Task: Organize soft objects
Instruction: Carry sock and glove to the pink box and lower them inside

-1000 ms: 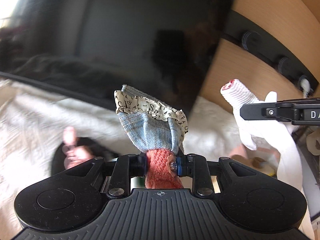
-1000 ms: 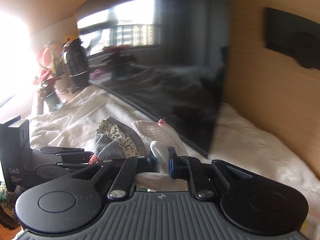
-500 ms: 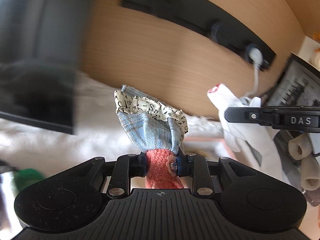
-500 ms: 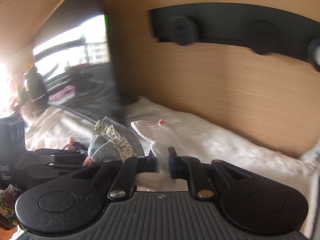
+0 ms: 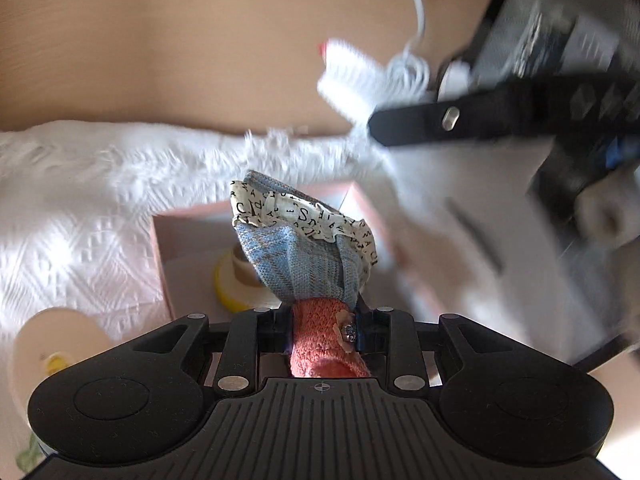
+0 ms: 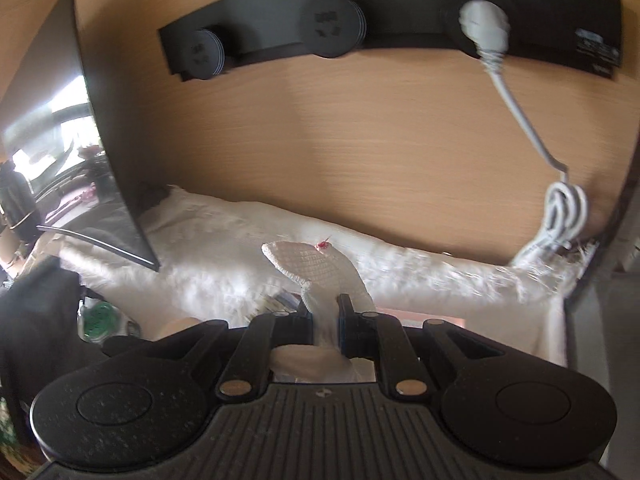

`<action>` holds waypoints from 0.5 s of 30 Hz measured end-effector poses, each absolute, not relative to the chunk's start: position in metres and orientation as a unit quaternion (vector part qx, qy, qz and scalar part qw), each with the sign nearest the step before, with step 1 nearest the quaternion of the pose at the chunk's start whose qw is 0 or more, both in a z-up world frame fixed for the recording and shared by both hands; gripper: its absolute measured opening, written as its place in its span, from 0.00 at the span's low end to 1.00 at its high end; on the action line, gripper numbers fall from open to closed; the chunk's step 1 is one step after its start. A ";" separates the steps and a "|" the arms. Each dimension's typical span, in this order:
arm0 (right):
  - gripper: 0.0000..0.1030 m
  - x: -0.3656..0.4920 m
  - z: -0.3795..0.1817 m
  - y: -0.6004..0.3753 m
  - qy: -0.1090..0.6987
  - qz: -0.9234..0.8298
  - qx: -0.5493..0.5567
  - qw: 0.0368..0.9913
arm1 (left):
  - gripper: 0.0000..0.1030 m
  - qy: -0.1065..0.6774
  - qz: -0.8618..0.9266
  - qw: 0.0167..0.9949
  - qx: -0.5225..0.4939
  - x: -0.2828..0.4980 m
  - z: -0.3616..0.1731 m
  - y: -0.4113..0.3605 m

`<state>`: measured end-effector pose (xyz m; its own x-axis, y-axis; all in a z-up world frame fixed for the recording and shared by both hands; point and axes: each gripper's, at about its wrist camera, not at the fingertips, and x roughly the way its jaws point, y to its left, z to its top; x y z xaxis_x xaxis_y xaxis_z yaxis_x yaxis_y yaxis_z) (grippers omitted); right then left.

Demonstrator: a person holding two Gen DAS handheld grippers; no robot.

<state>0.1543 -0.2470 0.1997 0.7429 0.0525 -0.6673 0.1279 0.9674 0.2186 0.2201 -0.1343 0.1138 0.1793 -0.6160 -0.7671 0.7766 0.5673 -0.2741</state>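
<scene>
While the left gripper [image 5: 322, 316] is clamped on the patchwork sock [image 5: 304, 256] directly above the pink box [image 5: 160, 248], and the right gripper [image 6: 325, 312] pinches the white glove [image 6: 316, 268], lower squarely before releasing

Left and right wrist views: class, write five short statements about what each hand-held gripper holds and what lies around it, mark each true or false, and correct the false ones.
1. The left hand-held gripper is shut on a blue, coral and letter-print sock. True.
2. The right hand-held gripper is open and holds nothing. False: it is shut on a white knit sock.
3. A pink box lies open beyond the left gripper's sock. True.
4. All three wall sockets on the black strip are free. False: a white plug sits in the rightmost one.
5. The surface against the wooden wall is covered with a white textured cloth. True.
</scene>
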 end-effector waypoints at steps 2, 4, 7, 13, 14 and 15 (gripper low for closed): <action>0.11 0.153 0.193 -0.258 0.361 -0.025 0.135 0.923 | 0.29 0.456 -0.451 0.762 0.096 0.220 0.100 -0.138; 0.11 0.151 0.185 -0.267 0.365 -0.029 0.150 0.918 | 0.31 0.456 -0.452 0.763 0.082 0.222 0.092 -0.142; 0.11 0.151 0.170 -0.278 0.374 -0.033 0.178 0.910 | 0.35 0.445 -0.452 0.767 0.096 0.220 0.089 -0.146; 0.11 0.144 0.151 -0.297 0.373 -0.047 0.206 0.903 | 0.33 0.401 -0.428 0.805 0.089 0.224 0.114 -0.128; 0.11 0.144 0.149 -0.299 0.371 -0.047 0.210 0.903 | 0.33 0.395 -0.429 0.808 0.081 0.225 0.120 -0.124; 0.11 0.144 0.147 -0.299 0.370 -0.048 0.213 0.903 | 0.33 0.390 -0.431 0.811 0.073 0.227 0.127 -0.121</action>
